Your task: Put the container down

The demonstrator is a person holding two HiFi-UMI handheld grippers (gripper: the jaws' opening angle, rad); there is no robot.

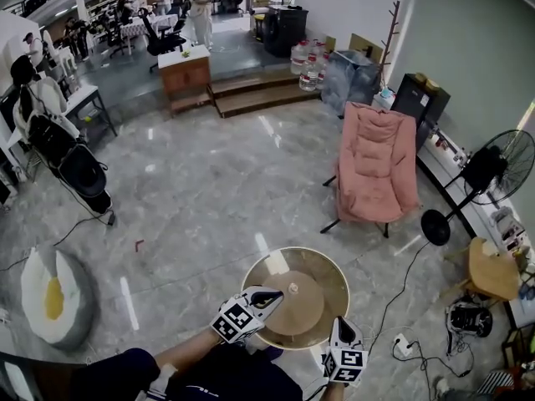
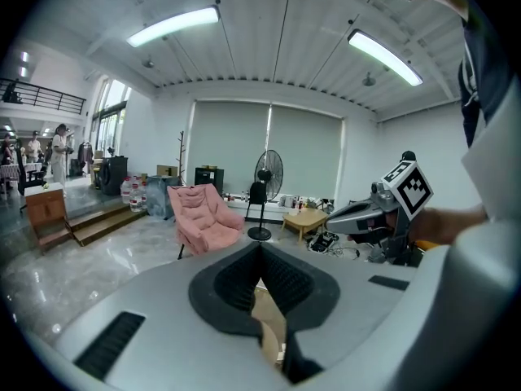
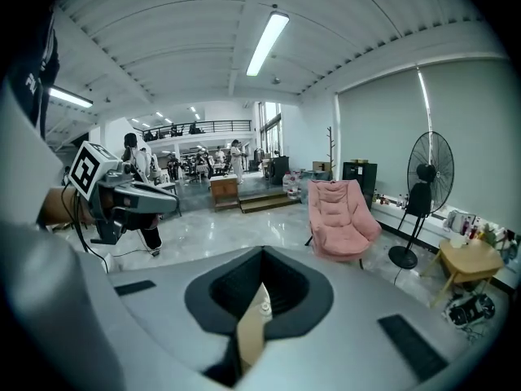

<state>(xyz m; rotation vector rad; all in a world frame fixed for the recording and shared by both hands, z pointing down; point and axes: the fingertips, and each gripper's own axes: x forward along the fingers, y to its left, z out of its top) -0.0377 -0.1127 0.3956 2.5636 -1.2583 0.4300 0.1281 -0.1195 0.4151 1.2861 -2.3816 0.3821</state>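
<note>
A small pale container (image 1: 292,288) stands upright on the wooden inner disc of a round glass-topped table (image 1: 334,278). My left gripper (image 1: 272,294) hovers over the table's near left rim, its tip a little left of the container, jaws shut with nothing in them. At the near right rim my right gripper (image 1: 341,325) is also shut and empty. In the right gripper view the container (image 3: 262,305) and tan tabletop peek through the slit below the shut gripper (image 3: 262,259). The left gripper view shows only tan tabletop below its shut gripper (image 2: 262,251).
A pink folding chair (image 1: 376,161) stands beyond the table. To the right are a black floor fan (image 1: 493,170), a low wooden side table (image 1: 491,270) and cables (image 1: 401,341) on the floor. An egg-shaped cushion (image 1: 54,295) and a stroller (image 1: 71,161) lie left.
</note>
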